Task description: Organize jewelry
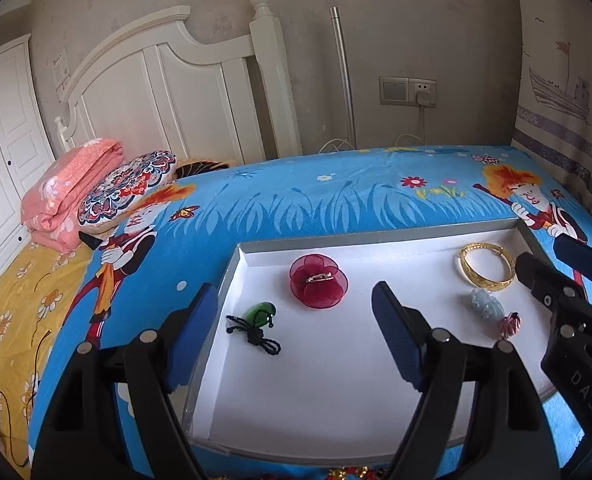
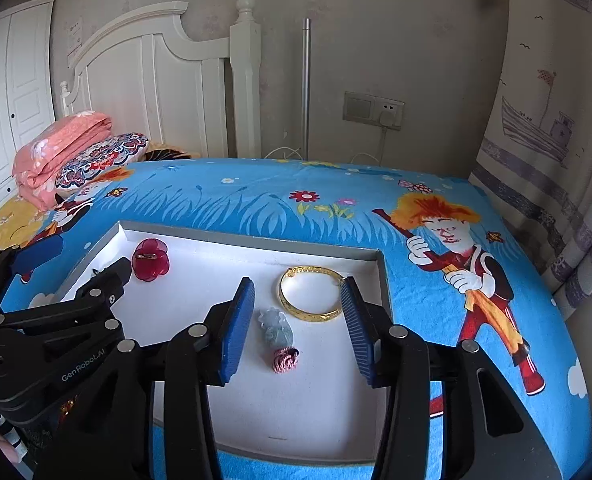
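Observation:
A shallow white tray [image 1: 335, 380] with grey rim lies on the blue cartoon bedsheet; it also shows in the right wrist view [image 2: 200, 248]. In it lie a red fabric flower brooch [image 1: 318, 285] [image 2: 150, 265], a green pendant on a black cord [image 1: 260, 317], a gold bangle [image 1: 485, 267] [image 2: 311, 298] and a pale jade pendant with a pink tassel [image 1: 491, 312] [image 2: 276, 334]. My left gripper [image 1: 296, 308] is open and empty over the tray's left part. My right gripper [image 2: 297, 300] is open and empty, its fingers on either side of the jade pendant and bangle.
The bed carries a folded pink quilt [image 1: 70, 192] and a patterned pillow [image 1: 128, 186] at the far left by the white headboard [image 1: 168, 92]. A wall socket [image 1: 407, 90] and a curtain [image 1: 567, 80] stand behind. Red-and-gold trinkets [image 1: 347, 472] lie near the tray's front edge.

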Tool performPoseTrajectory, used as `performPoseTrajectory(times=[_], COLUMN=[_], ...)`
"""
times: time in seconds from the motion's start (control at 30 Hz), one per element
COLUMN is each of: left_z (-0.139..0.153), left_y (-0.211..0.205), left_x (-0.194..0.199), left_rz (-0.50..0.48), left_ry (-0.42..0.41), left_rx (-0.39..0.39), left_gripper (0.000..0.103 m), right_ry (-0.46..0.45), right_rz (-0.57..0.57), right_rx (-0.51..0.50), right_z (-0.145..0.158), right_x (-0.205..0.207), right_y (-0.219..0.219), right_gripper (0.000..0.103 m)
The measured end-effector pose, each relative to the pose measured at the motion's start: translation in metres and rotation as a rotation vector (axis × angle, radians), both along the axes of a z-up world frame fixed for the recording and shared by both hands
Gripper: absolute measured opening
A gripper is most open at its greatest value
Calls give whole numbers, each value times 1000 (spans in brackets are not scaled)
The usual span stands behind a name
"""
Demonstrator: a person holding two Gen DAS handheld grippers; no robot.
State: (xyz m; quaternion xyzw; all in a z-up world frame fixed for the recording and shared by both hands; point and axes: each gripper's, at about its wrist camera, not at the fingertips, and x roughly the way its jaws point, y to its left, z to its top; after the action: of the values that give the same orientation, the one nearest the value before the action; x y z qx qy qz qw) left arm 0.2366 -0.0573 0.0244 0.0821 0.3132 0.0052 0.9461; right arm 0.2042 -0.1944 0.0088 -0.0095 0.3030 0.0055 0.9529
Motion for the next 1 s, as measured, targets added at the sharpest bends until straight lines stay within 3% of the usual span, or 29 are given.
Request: performPoseTrajectory(times=[0.4, 0.57, 0.8, 1.0], left_z=[-3, -9, -29, -47], left_y=[23, 28, 46, 66], left_x=[-71, -102, -143, -167], left_rz=[18, -4, -29, 7], left_ry=[-63, -89, -105, -111], left_rx=[-27, -24, -32, -41], left_gripper=[91, 91, 92, 92], right_ry=[-48, -64, -70, -51], right_rz=[81, 99, 99, 84], right_rx=[-41, -48, -35, -26], right_z=[-15, -24, -38, -48], right_x=[-76, -103, -129, -133], right_y=[24, 35, 41, 39], right_gripper=[55, 55, 55, 55])
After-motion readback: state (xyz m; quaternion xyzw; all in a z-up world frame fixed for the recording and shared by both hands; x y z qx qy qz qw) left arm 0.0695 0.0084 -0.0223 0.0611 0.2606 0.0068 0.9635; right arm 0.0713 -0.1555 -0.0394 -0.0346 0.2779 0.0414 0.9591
